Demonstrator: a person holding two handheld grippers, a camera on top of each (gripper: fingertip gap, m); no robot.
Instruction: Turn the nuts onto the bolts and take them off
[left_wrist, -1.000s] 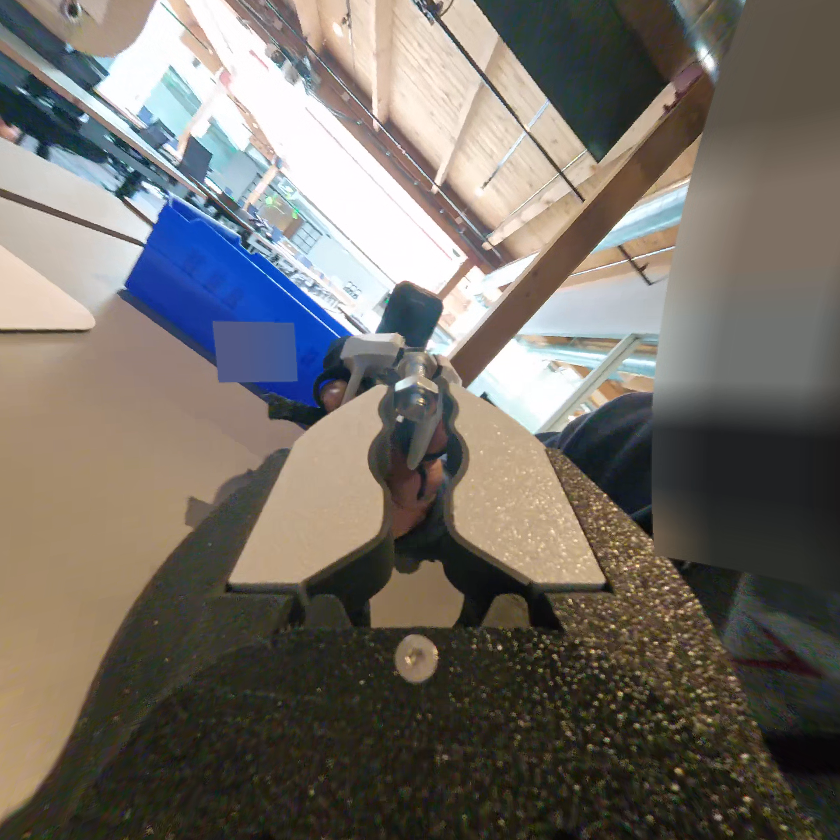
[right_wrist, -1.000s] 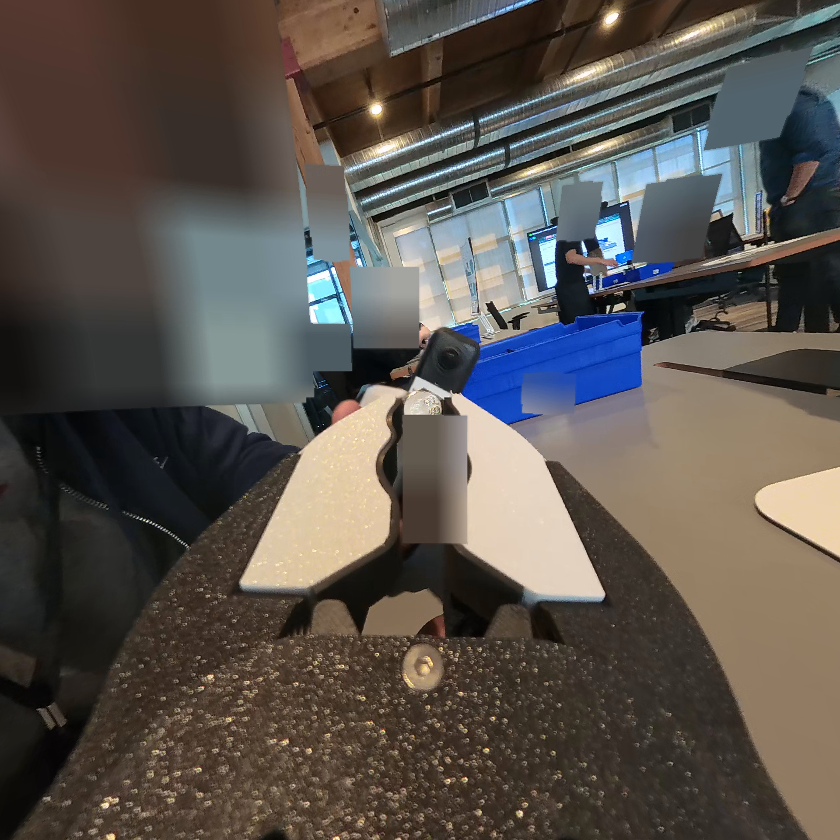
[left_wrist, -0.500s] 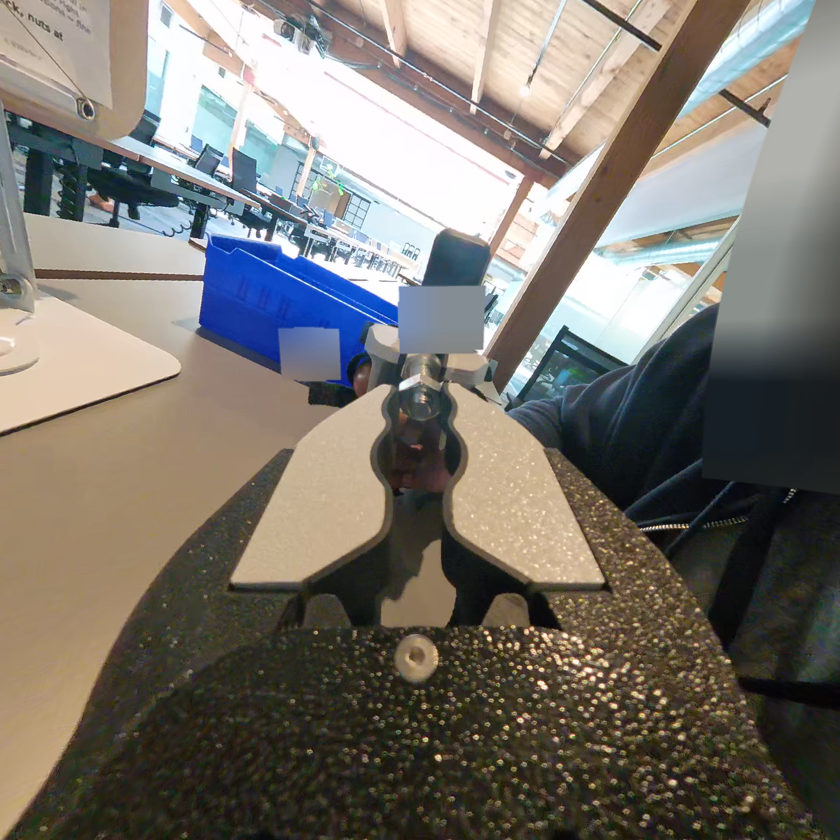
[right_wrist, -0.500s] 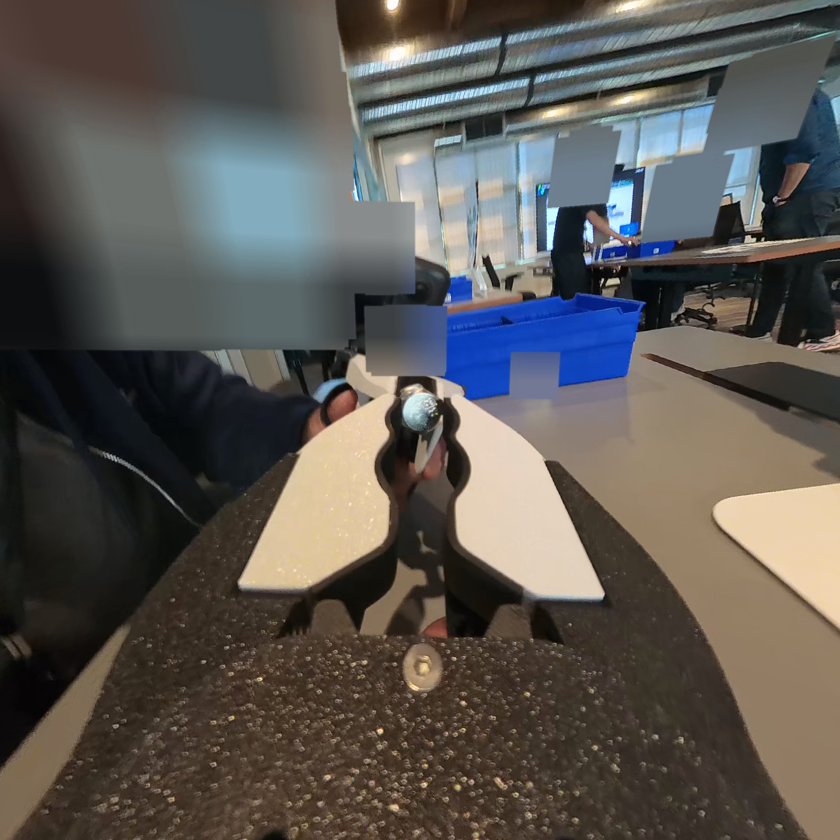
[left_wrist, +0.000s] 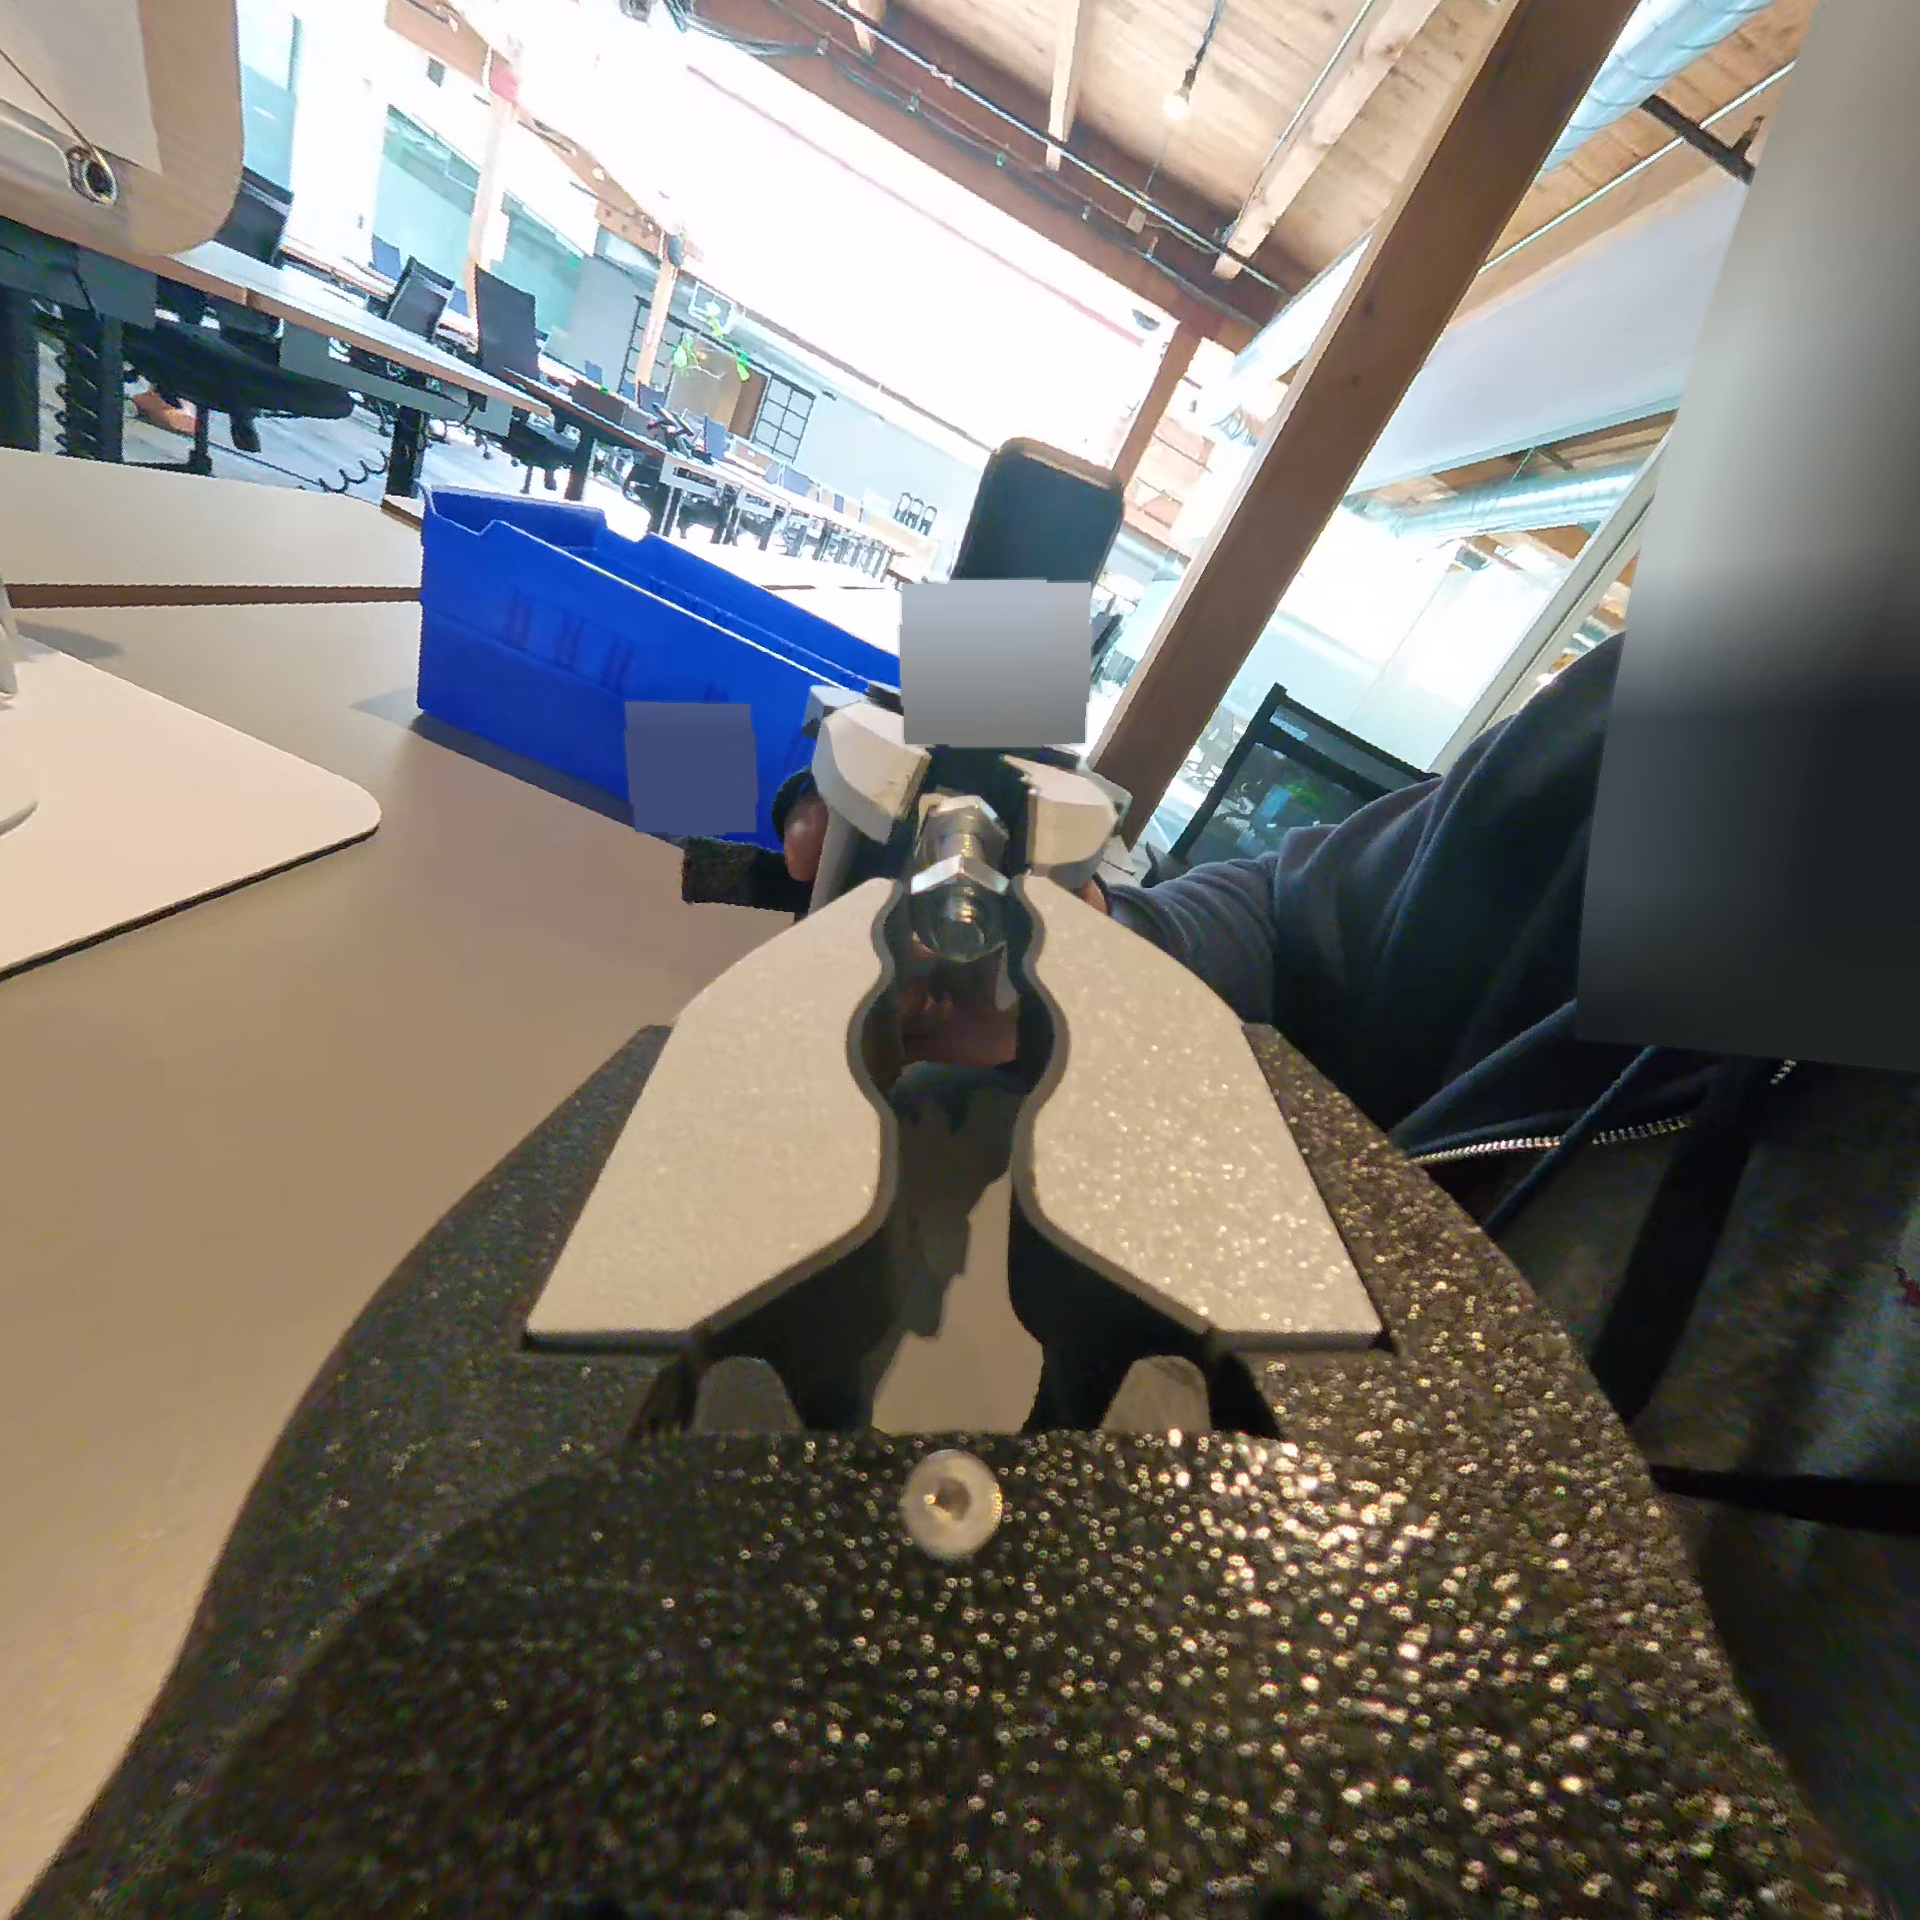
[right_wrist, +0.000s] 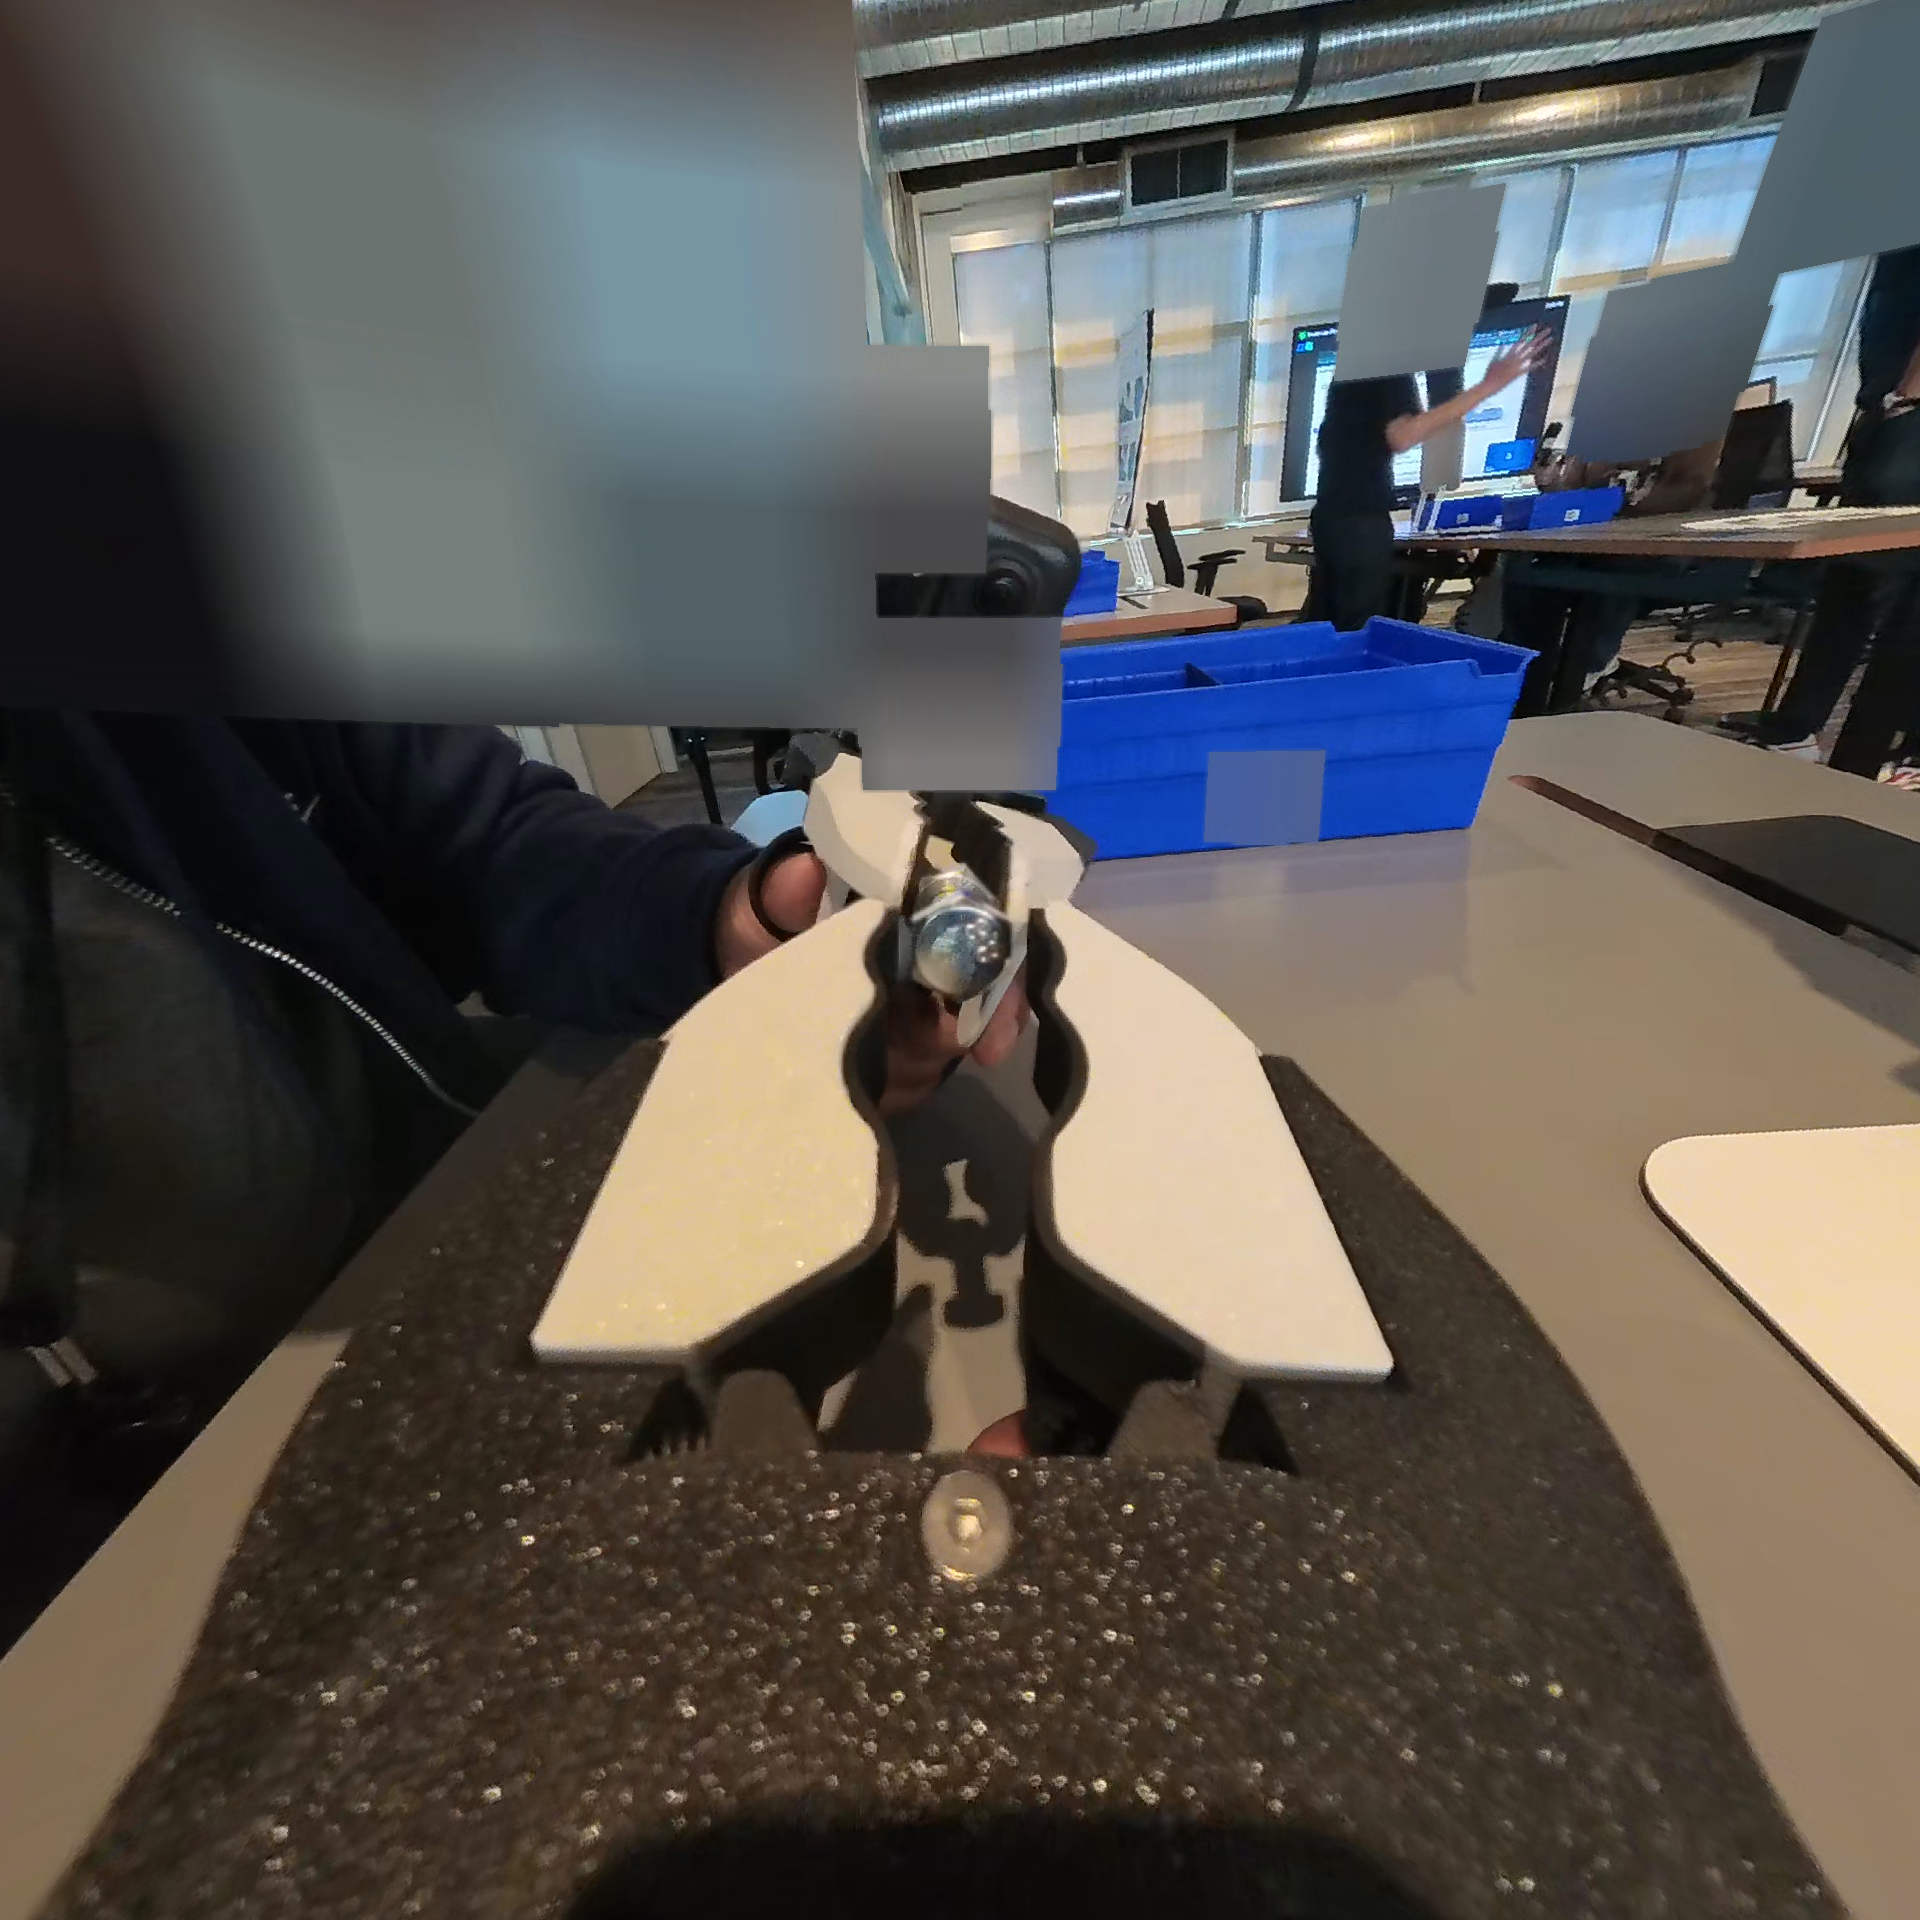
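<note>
**Nut partway along the bolt, both claws clamped**

Open-plan workshop, grey worktop, a blue bin at about one o'clock from the right wrist view. Held up above the worktop, the two claws face each other nose to nose. The right claw is clamped on the bolt at its hex head. The left claw is pinched around the nut, which sits on the thread with the bolt's end poking through toward that camera. I'd judge the threading under way, direction unclear; unscrewing and any other bolts remain to be done.
</note>
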